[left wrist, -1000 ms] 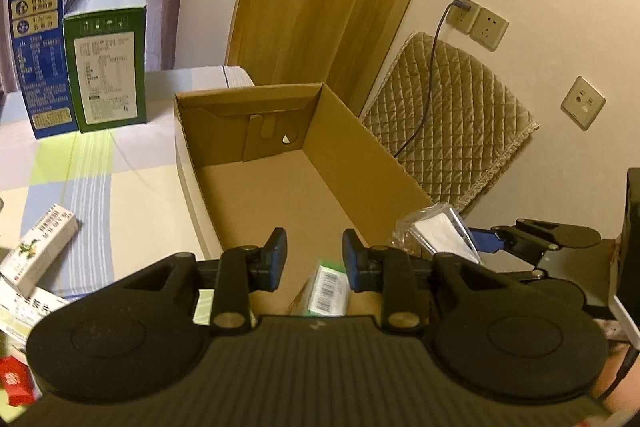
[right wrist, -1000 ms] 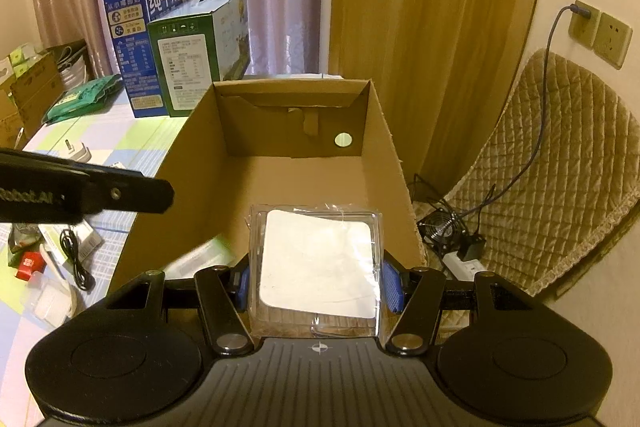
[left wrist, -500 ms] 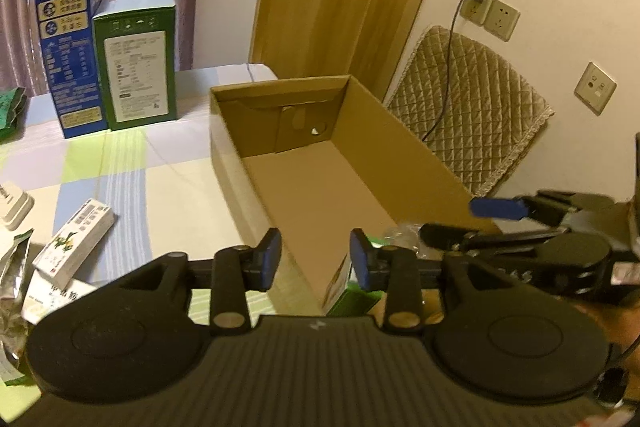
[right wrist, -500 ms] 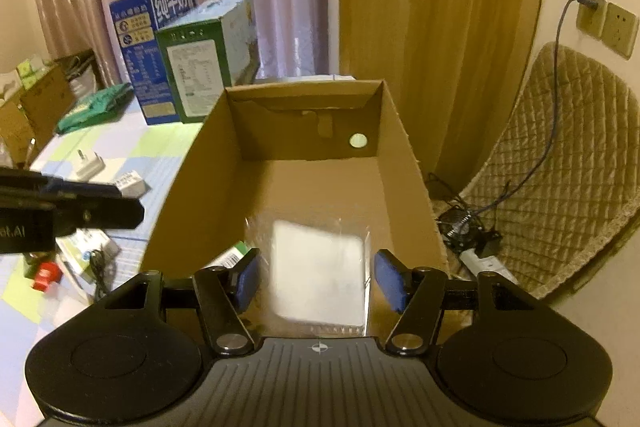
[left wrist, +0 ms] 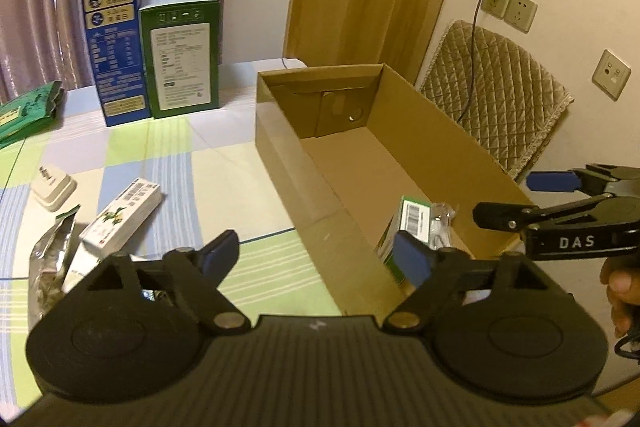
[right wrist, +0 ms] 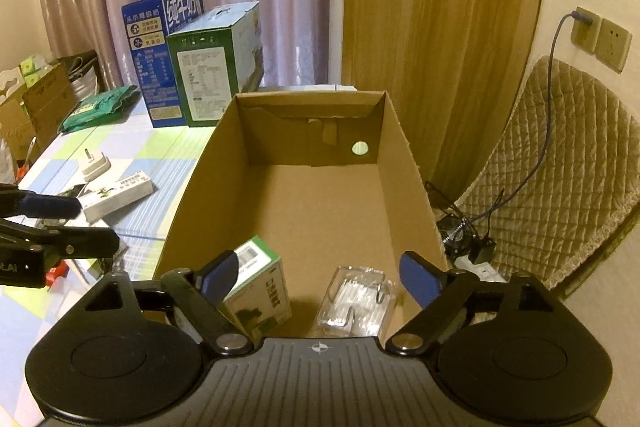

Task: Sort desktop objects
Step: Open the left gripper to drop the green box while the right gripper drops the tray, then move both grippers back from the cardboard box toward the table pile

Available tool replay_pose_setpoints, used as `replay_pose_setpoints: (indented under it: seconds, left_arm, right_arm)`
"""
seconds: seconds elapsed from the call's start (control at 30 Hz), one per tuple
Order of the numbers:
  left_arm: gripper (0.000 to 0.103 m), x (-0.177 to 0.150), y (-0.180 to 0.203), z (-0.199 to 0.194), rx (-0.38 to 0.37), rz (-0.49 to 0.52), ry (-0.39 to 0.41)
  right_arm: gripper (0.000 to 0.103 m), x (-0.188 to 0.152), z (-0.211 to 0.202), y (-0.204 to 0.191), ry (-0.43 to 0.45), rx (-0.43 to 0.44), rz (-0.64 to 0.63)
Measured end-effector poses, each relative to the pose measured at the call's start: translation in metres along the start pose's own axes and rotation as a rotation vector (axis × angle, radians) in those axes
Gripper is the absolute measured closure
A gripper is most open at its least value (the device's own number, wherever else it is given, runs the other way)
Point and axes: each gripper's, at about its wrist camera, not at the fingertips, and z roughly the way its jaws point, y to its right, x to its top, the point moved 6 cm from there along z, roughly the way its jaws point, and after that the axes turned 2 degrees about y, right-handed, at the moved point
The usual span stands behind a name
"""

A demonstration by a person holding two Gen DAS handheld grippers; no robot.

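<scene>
The right gripper [right wrist: 316,271] hung over the near end of the open cardboard box [right wrist: 408,163], its jaws opening and spread wide with nothing pinched between them. Below it, on the box floor, lay a clear plastic packet [right wrist: 356,301], and just left of that a small green-and-white carton [right wrist: 260,285] leaned against the left wall. The left gripper [left wrist: 316,251] sat above the near left corner of the box, over the checked tablecloth [left wrist: 168,163]; its jaws were opening too, wide apart and empty. On the cloth to its left lay a white medicine box [left wrist: 122,215], a white plug adapter [left wrist: 52,187] and what looked like a foil sachet [left wrist: 54,259], though the edge of the view blurred it. A blue milk carton [left wrist: 110,47] and a green carton [left wrist: 180,47] stood upright side by side at the far edge.
</scene>
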Motion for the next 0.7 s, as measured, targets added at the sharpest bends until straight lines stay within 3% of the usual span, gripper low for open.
replay_pose_setpoints:
  seconds: [0.13, 0.27, 0.7]
  left_arm:
    - [0.007, -0.005, -0.006, -0.014, 0.009, 0.0, 0.009]
    - [0.001, -0.009, -0.011, -0.029, 0.026, 0.016, 0.027]
    - [0.001, -0.029, -0.052, -0.083, 0.132, 0.044, 0.08]
  right_arm:
    - [0.002, -0.007, -0.008, -0.007, -0.005, 0.002, 0.003]
    - [0.002, -0.01, -0.018, -0.013, -0.005, 0.001, 0.009]
    - [0.002, -0.018, -0.05, -0.044, 0.012, 0.019, -0.008]
